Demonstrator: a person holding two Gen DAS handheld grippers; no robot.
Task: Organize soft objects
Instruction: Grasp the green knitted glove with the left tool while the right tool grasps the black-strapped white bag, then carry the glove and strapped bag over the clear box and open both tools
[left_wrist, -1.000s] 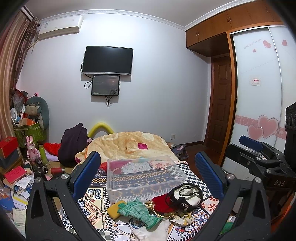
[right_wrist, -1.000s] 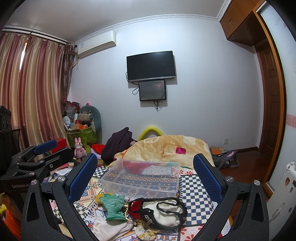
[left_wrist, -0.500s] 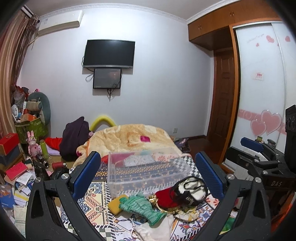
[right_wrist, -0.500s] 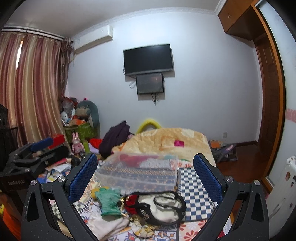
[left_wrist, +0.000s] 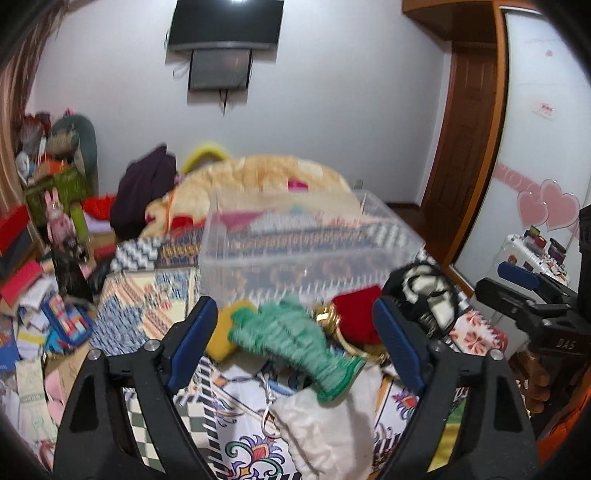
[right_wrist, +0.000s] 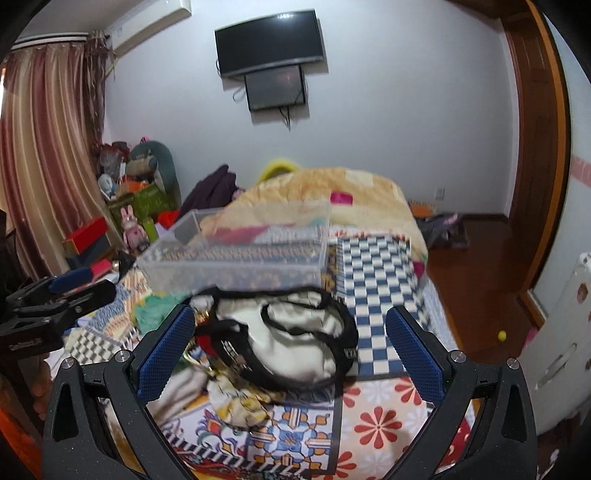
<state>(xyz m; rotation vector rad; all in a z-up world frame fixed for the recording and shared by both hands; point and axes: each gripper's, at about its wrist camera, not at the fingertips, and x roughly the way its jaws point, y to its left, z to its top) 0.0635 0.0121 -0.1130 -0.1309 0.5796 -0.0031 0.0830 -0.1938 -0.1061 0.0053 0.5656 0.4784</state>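
Awaiting sorting: green glove (left_wrist: 295, 343) and black-trimmed cream garment (right_wrist: 291, 339) heaped on bedspread (right_wrist: 376, 413) before seemingly empty clear bin (left_wrist: 295, 251); left gripper (left_wrist: 291, 350) and right gripper (right_wrist: 291, 354) wide open, holding nothing.

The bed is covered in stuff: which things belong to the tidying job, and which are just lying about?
Job: green knitted glove, cream bag with black straps, red cloth, clear plastic bin.
Lying about: pink rabbit toy, wall-mounted black television, orange blanket.
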